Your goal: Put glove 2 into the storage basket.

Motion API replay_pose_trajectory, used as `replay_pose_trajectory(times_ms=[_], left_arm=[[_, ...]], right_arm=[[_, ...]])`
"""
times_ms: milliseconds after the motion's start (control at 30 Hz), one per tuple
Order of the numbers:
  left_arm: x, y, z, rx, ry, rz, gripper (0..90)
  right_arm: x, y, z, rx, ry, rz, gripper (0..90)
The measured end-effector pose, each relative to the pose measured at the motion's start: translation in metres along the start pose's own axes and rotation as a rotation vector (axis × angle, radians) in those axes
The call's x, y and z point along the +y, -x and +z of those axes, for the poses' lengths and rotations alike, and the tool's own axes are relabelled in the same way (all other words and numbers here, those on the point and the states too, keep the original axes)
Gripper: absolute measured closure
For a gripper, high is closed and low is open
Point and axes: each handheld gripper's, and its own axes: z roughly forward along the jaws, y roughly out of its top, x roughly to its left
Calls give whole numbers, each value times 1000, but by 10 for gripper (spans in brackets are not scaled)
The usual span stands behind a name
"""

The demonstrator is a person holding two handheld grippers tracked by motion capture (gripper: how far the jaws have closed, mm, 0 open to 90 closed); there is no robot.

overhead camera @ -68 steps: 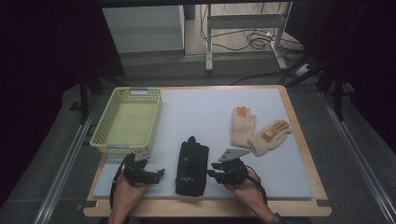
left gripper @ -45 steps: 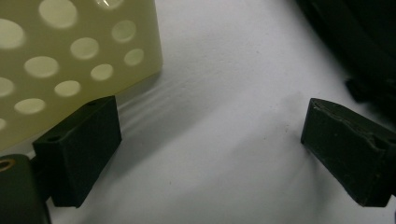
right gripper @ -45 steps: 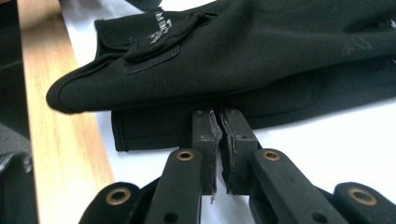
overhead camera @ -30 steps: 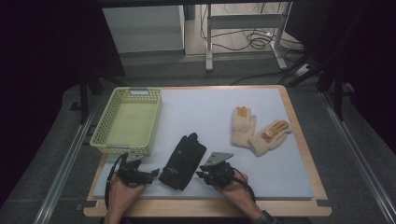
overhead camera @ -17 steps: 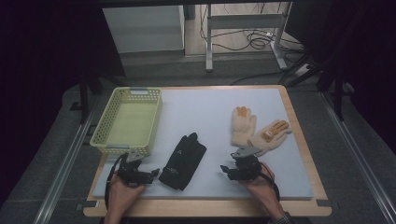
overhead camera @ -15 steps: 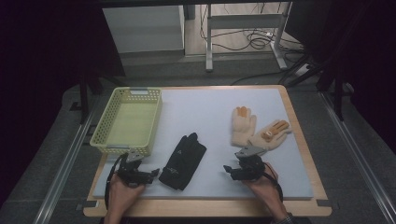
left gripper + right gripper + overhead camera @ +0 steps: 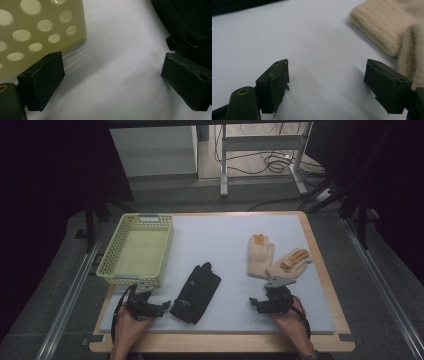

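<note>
High view: both tongs gape wide, holding nothing. Left gripper (image 7: pixel 161 307) flanks the black fabric glove (image 7: pixel 196 292); right gripper (image 7: pixel 255 303) nears the cream knitted gloves (image 7: pixel 272 259), probably the next pick-up.

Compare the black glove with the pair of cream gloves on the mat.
The black glove lies alone, angled, between the two hand-held grippers; the cream gloves lie as a pair, touching, farther right. The black glove is plain dark; the cream gloves have orange fingertip patches. All lie flat on the white mat, ungripped.
</note>
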Motion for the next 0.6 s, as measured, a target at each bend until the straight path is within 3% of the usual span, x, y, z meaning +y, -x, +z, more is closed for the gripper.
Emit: replay_pose_trajectory(times_ms=[300,367,600], left_arm=[[3,2,-8,-8,1,-28,55],[5,4,-13,-45,16,-46,53],[15,16,-16,-95,21,-36,42]], right_arm=[[0,0,0,-1,3,0,197],[0,0,0,-1,3,0,196],[0,0,0,-1,3,0,196]])
